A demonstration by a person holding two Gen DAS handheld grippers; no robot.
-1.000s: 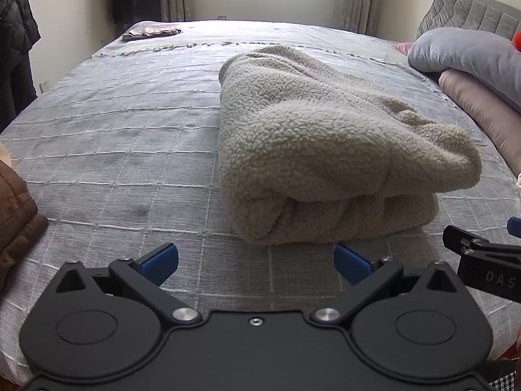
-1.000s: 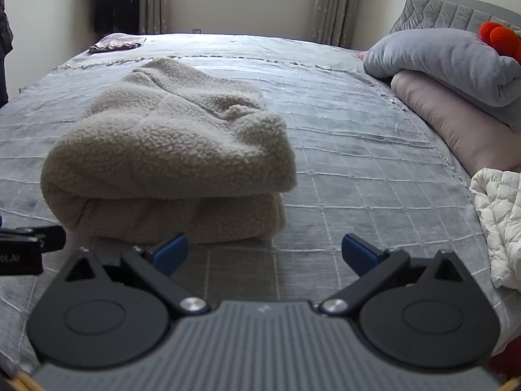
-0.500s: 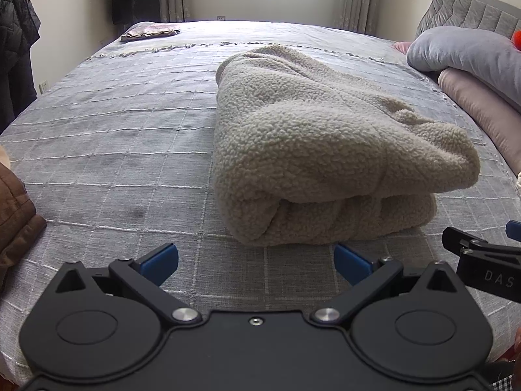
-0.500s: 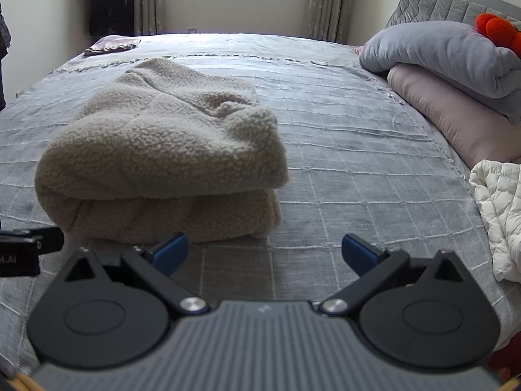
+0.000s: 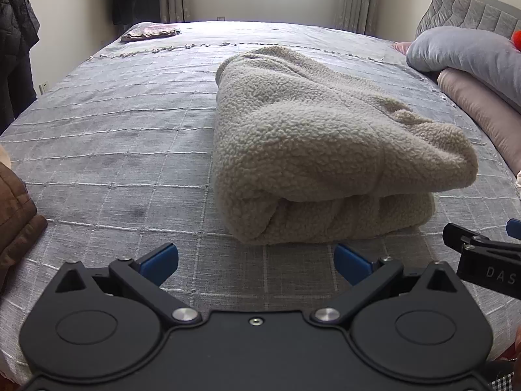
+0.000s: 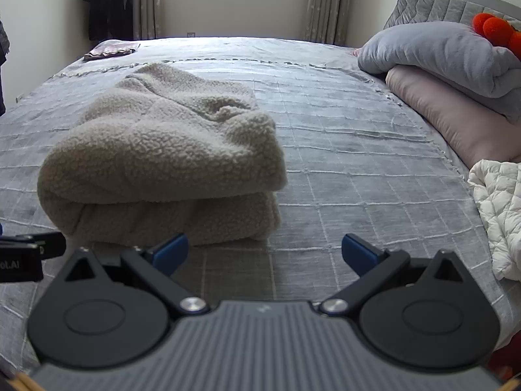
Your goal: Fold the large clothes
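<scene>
A beige fleece garment (image 5: 312, 150) lies folded in a thick bundle on the grey checked bedspread (image 5: 114, 150); it also shows in the right wrist view (image 6: 162, 166). My left gripper (image 5: 256, 260) is open and empty, just in front of the bundle's near edge. My right gripper (image 6: 264, 252) is open and empty, in front of the bundle's near right corner. Each gripper shows at the edge of the other's view: the right gripper (image 5: 482, 254) and the left gripper (image 6: 29, 254).
Grey and pink pillows (image 6: 449, 75) are stacked at the right by the headboard. A white quilted garment (image 6: 498, 208) lies at the right bed edge. A brown garment (image 5: 16, 221) lies at the left edge. A small folded cloth (image 5: 149, 33) sits at the far corner.
Both grippers have shifted slightly, with the bundle a little lower and nearer in view. The garment has not moved and both jaws stay open.
</scene>
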